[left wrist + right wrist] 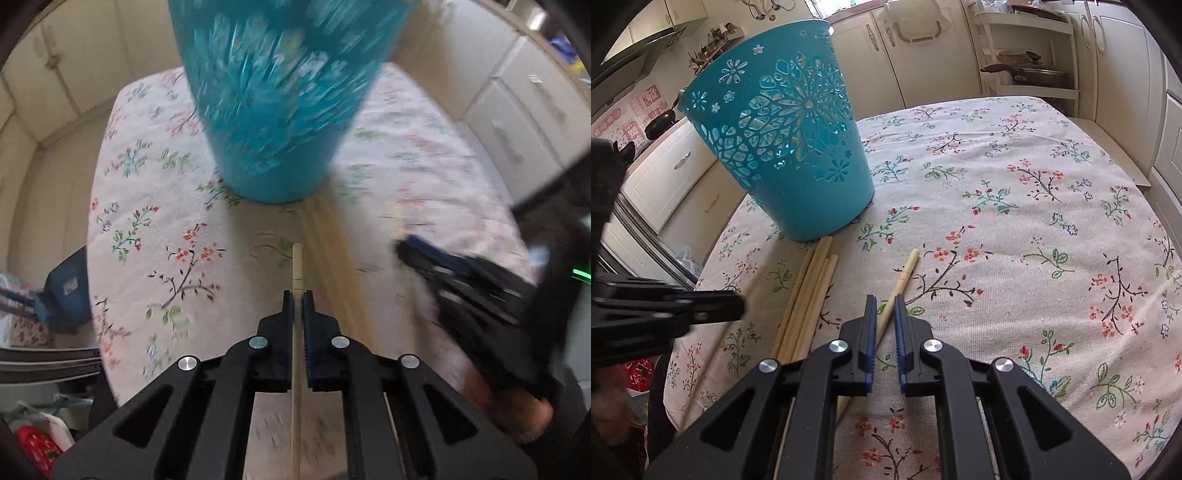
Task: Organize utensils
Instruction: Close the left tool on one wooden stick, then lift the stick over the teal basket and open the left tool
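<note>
My left gripper (297, 295) is shut on a pale wooden chopstick (297, 266), whose tip sticks out ahead of the pads, above the table. A teal cut-out plastic basket (280, 110) stands upright just beyond it, blurred here and sharp in the right wrist view (783, 147). Several more chopsticks (809, 295) lie bundled on the cloth in front of the basket. A single carved chopstick (907, 273) lies apart, running under my right gripper (885, 301). That gripper's jaws stand nearly together and hold nothing. The left gripper (738, 304) shows at the left edge.
A floral tablecloth (1034, 221) covers the table. White cabinets surround it, and a shelf with pans (1027, 74) stands behind. A dark blue bag (70, 288) sits off the table's left edge. A person's hand (517, 410) holds the right gripper (402, 247).
</note>
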A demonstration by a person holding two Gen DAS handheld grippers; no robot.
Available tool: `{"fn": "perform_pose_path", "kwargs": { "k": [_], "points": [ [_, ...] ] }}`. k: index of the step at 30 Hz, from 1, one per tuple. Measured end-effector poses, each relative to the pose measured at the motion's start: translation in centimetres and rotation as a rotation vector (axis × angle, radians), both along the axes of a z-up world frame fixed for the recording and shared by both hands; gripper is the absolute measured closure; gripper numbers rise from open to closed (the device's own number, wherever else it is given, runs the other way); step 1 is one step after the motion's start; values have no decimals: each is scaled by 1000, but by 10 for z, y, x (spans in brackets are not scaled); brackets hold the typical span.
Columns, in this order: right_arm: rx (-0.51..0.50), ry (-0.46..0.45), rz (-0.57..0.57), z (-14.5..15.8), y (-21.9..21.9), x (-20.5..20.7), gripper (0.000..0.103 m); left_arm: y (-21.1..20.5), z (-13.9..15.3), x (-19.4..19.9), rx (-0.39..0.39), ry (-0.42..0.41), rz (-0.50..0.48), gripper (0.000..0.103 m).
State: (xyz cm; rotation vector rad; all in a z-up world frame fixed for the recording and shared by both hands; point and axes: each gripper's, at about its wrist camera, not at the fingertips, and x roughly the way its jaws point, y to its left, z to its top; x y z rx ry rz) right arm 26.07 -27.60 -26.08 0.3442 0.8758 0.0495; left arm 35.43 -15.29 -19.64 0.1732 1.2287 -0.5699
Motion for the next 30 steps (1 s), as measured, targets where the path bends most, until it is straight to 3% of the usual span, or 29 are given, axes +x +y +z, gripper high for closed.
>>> {"fn": "perform_pose_path", "kwargs": {
  "k": [2,5,8,12,17,23,30],
  "points": [
    [3,-1,-1,0,-1,0,93,6,30,-6,-64,-8,-26,98],
    [2,-1,-1,0,-1,0,93,14,97,-9,-182,-117,-35,98],
    [5,-1,-1,0,-1,0,93,16,172,-3,-285,-333,12,98],
    [15,-3,-2,-1,-3,0,93,-1,217,23,-347,-597,89,98],
    [37,-5,-3,-2,-7,-1,93,-21,209,72,-347,-764,240,98],
    [64,-5,-6,-2,-9,0,93,-35,161,119,-296,-757,336,98],
    [77,-6,-8,-3,-10,0,93,-38,123,118,-220,-692,302,98]
  ]
}}
